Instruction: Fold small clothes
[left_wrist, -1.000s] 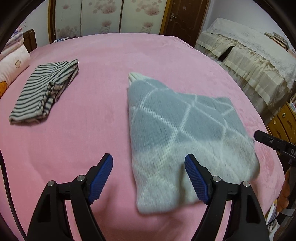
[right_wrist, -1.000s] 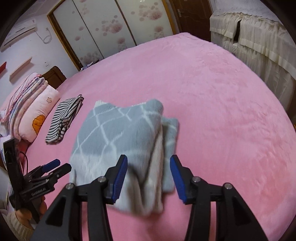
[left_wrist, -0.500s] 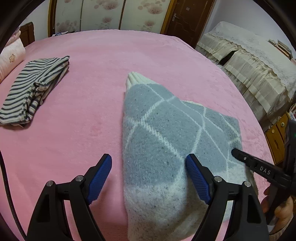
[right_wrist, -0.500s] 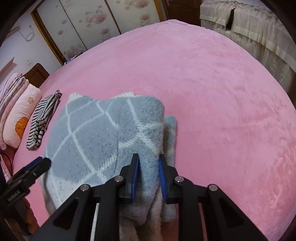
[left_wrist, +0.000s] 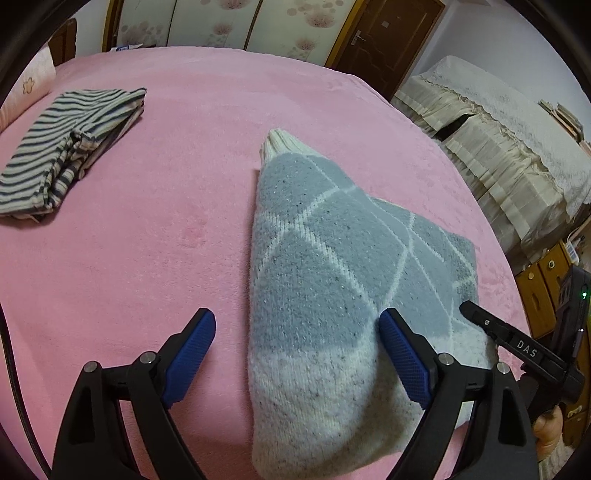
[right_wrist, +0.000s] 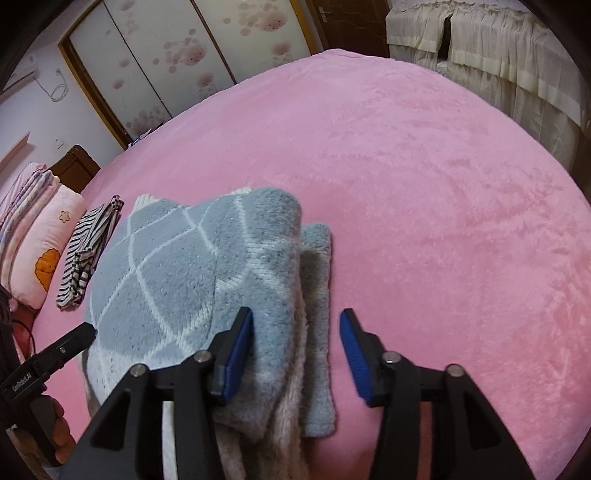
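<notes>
A folded grey-blue knit garment (left_wrist: 332, 280) with white diamond lines lies on the pink bed; it also shows in the right wrist view (right_wrist: 192, 273). My left gripper (left_wrist: 297, 354) is open, its jaws astride the garment's near left edge. My right gripper (right_wrist: 297, 350) is open, its jaws astride the garment's folded right edge, whose layers (right_wrist: 314, 295) show. The right gripper also shows at the right of the left wrist view (left_wrist: 509, 339).
A folded striped garment (left_wrist: 62, 147) lies at the far left of the bed, also in the right wrist view (right_wrist: 88, 251). Pillows (right_wrist: 37, 236) are stacked at the head. A covered cabinet (left_wrist: 498, 122) and a wooden drawer unit (left_wrist: 543, 288) stand to the right.
My right gripper was shut on the garment's folded edge half a second ago and has opened, letting it go. My left gripper has stayed open and drawn closer to the garment.
</notes>
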